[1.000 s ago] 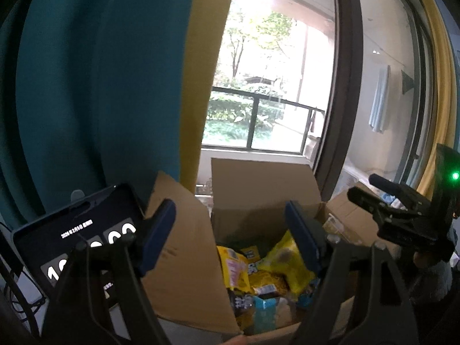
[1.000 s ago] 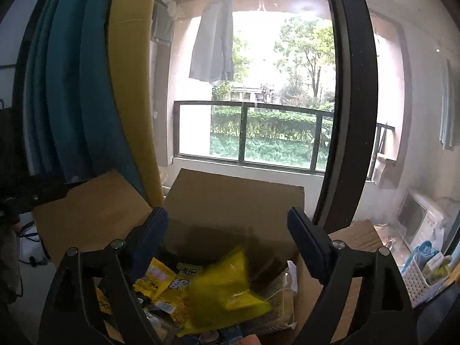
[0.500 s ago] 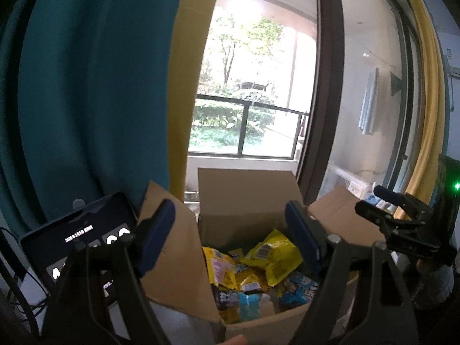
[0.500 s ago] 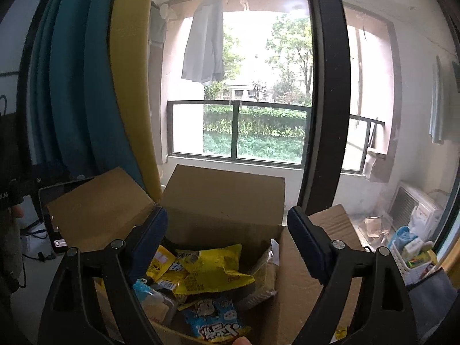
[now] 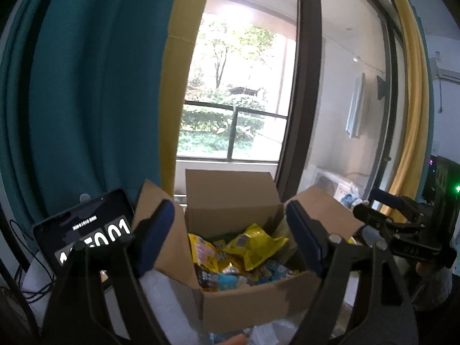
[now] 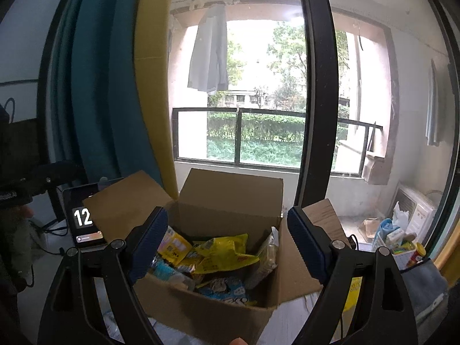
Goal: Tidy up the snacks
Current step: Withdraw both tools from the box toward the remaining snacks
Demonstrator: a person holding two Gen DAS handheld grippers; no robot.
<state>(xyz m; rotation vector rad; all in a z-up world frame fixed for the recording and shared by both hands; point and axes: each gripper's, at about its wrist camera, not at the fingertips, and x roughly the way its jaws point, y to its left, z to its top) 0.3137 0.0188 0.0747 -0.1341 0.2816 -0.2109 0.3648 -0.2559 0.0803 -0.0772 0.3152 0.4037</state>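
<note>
Black tongs [image 5: 230, 238], blue ribbed pads [image 6: 304, 241].

Left wrist view: sits behind its own open jaws, faces forward and slightly down at the open cardboard box [image 5: 247, 296] from its left front, close. Right wrist view: same heading, nearer the box's right front. Shared by both: box, snack bags [image 5: 253, 244] inside, tablet [image 5: 83, 230] at left, window railing [image 5: 233, 115]. Right gripper [image 5: 402, 224] shows at left view's right edge.
</note>
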